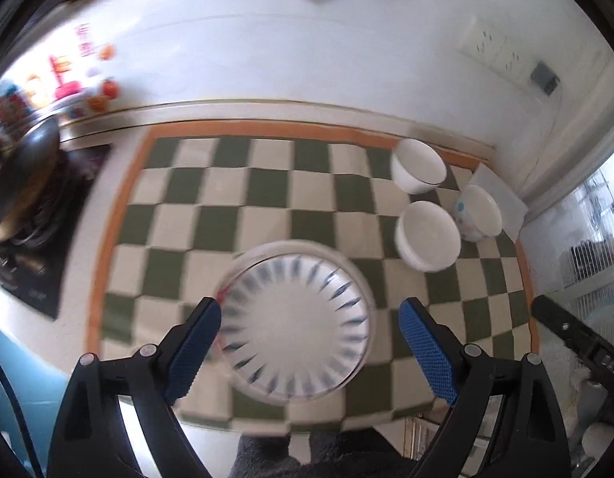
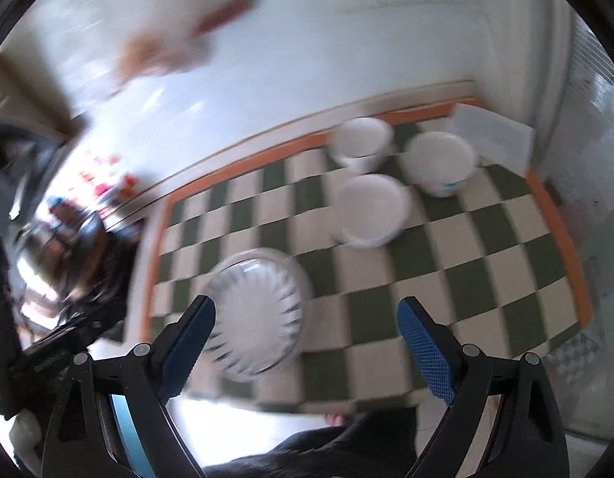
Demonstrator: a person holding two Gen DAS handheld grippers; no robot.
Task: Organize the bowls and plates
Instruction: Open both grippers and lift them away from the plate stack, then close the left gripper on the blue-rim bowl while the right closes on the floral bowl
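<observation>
A white plate with blue radial streaks (image 1: 297, 324) lies on the green-and-cream checked mat (image 1: 267, 199), seemingly atop another plate. My left gripper (image 1: 311, 314) hovers over it, open, blue pads on either side and apart from it. Three bowls stand at the mat's far right: a white one at the back (image 1: 418, 165), a white one in front (image 1: 428, 237), and a patterned one (image 1: 480, 213). In the right wrist view the plate (image 2: 257, 310) lies lower left, the bowls (image 2: 372, 209) beyond. My right gripper (image 2: 307, 314) is open over the mat, holding nothing.
A dark wok on a stove (image 1: 24, 183) sits left of the mat. Colourful small items (image 1: 68, 83) line the back wall. A white box (image 2: 494, 133) stands behind the bowls. A window with bars (image 1: 593, 247) is on the right. Both views are motion-blurred.
</observation>
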